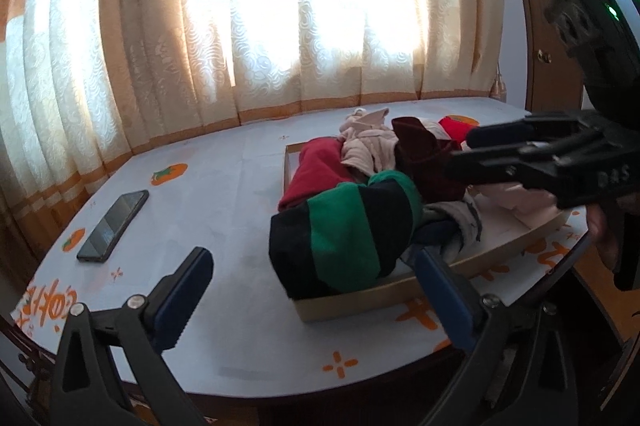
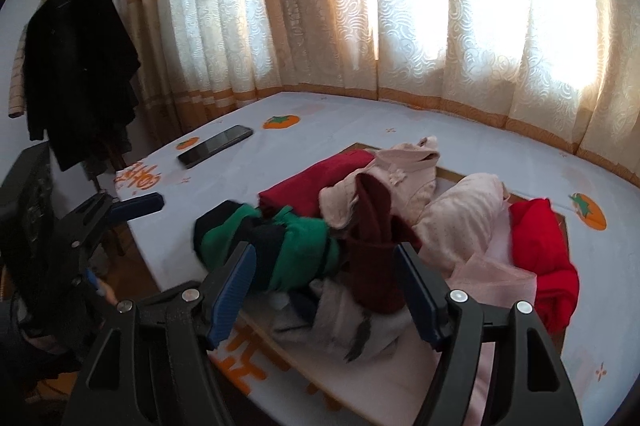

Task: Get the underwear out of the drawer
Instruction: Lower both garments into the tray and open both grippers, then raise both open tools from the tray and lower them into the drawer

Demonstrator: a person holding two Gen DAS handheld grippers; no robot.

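Observation:
A shallow cardboard drawer (image 1: 362,300) sits on the table, heaped with underwear: a green-and-black striped piece (image 1: 344,238) (image 2: 296,250), a dark maroon piece (image 1: 424,154) (image 2: 376,254), red pieces (image 1: 312,170) (image 2: 540,250), pale pink ones (image 1: 368,142) (image 2: 460,218) and a grey one (image 2: 344,322). My left gripper (image 1: 316,294) is open, low at the drawer's near corner beside the striped piece. My right gripper (image 2: 324,290) is open just above the pile, its jaws on either side of the maroon and striped pieces; it also shows in the left wrist view (image 1: 472,154).
The table (image 1: 224,194) has a white cloth with orange prints. A black phone (image 1: 114,226) (image 2: 216,146) lies on its left part. Curtains (image 1: 280,26) hang behind. A dark coat (image 2: 80,66) hangs at far left; a wooden door (image 1: 544,26) is at right.

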